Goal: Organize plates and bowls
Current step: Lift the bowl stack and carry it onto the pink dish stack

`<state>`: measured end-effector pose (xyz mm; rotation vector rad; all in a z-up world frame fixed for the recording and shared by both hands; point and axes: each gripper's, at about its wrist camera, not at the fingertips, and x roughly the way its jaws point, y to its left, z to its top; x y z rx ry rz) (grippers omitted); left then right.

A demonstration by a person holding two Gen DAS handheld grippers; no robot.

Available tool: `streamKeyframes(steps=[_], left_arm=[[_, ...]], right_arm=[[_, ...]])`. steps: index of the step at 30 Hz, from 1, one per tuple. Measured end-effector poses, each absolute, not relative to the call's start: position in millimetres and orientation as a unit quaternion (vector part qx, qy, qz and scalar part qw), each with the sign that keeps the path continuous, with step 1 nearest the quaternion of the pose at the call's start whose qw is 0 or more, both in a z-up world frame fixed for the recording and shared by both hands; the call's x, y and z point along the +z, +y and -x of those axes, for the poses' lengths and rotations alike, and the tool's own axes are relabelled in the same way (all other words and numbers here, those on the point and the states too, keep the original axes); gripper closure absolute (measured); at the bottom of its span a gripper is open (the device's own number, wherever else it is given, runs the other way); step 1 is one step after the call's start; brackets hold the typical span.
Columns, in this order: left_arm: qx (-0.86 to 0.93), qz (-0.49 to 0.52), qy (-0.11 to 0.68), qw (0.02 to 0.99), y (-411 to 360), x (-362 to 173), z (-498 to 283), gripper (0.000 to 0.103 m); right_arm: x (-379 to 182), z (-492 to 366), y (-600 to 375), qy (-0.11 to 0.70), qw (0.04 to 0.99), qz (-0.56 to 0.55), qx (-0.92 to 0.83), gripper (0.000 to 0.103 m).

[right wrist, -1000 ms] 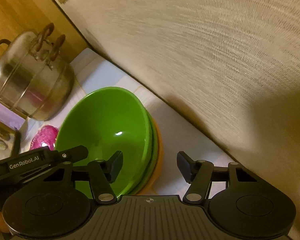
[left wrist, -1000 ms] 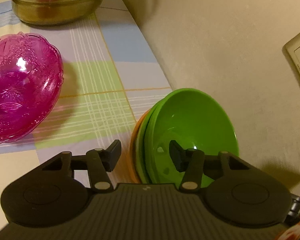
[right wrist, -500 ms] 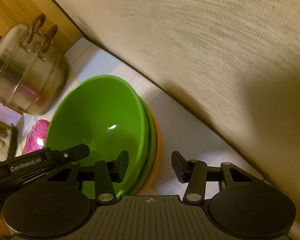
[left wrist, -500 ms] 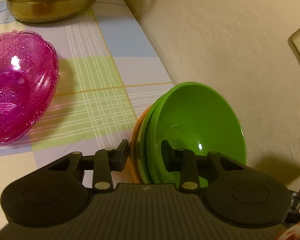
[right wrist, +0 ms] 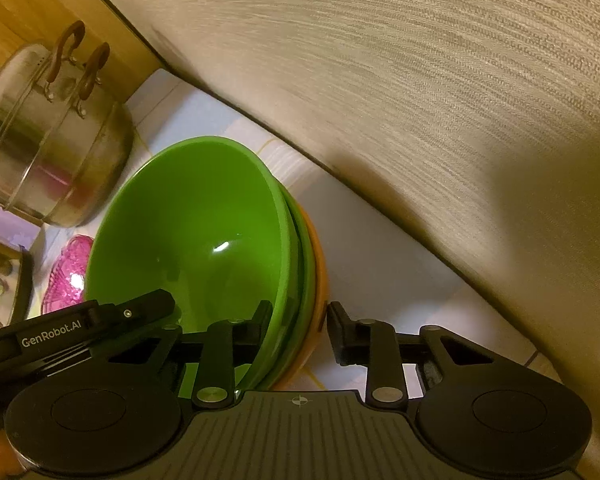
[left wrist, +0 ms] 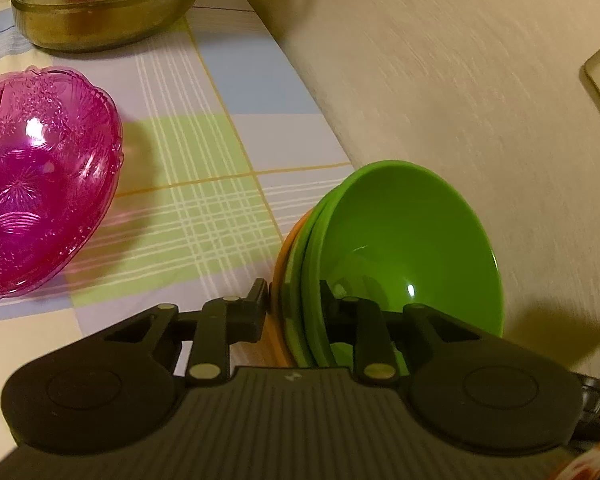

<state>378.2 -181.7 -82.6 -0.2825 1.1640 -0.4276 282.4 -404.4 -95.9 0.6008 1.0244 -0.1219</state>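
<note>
Bowls nested three deep sit nearest me: a green bowl (left wrist: 412, 240) inside a second green one, with an orange bowl (left wrist: 281, 280) outermost, all on the checked tablecloth (left wrist: 204, 184) close against the wall (left wrist: 440, 80). To lift the stack well, I judge both grips should bite all three rims together on opposite sides, then rise evenly so nothing slides apart.

My left gripper (left wrist: 294, 300) is closing, nearly narrowed: one finger rests against the orange rim outside, the other sits inside the green bowl, rims between them. My right gripper (right wrist: 298, 322) is closing too, straddling the opposite rims, inner finger in the green bowl (right wrist: 188, 232), outer finger just beside the orange edge, a slight gap showing.

Farther off lies the pink glass bowl (left wrist: 40, 176), and beyond it the steel pot (right wrist: 48, 148).
</note>
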Motion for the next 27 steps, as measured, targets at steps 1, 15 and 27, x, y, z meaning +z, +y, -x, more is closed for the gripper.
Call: streamKeyframes(steps=[1, 15, 27], left_arm=[[-0.2, 0.13, 0.543, 0.805, -182, -82, -378, 0.082], [-0.195, 0.119, 0.541, 0.809, -179, -79, -372, 0.082], [-0.189, 0.121, 0.532, 0.816, -167, -66, -358, 0.082]], right_arm=[[-96, -283, -404, 0.483, 0.827, -0.282, -0.058, 0.073], [-95, -280, -402, 0.485, 0.827, -0.28, -0.055, 0.075], [-83, -275, -392, 0.481, 0.833, -0.27, -0.044, 0.075]])
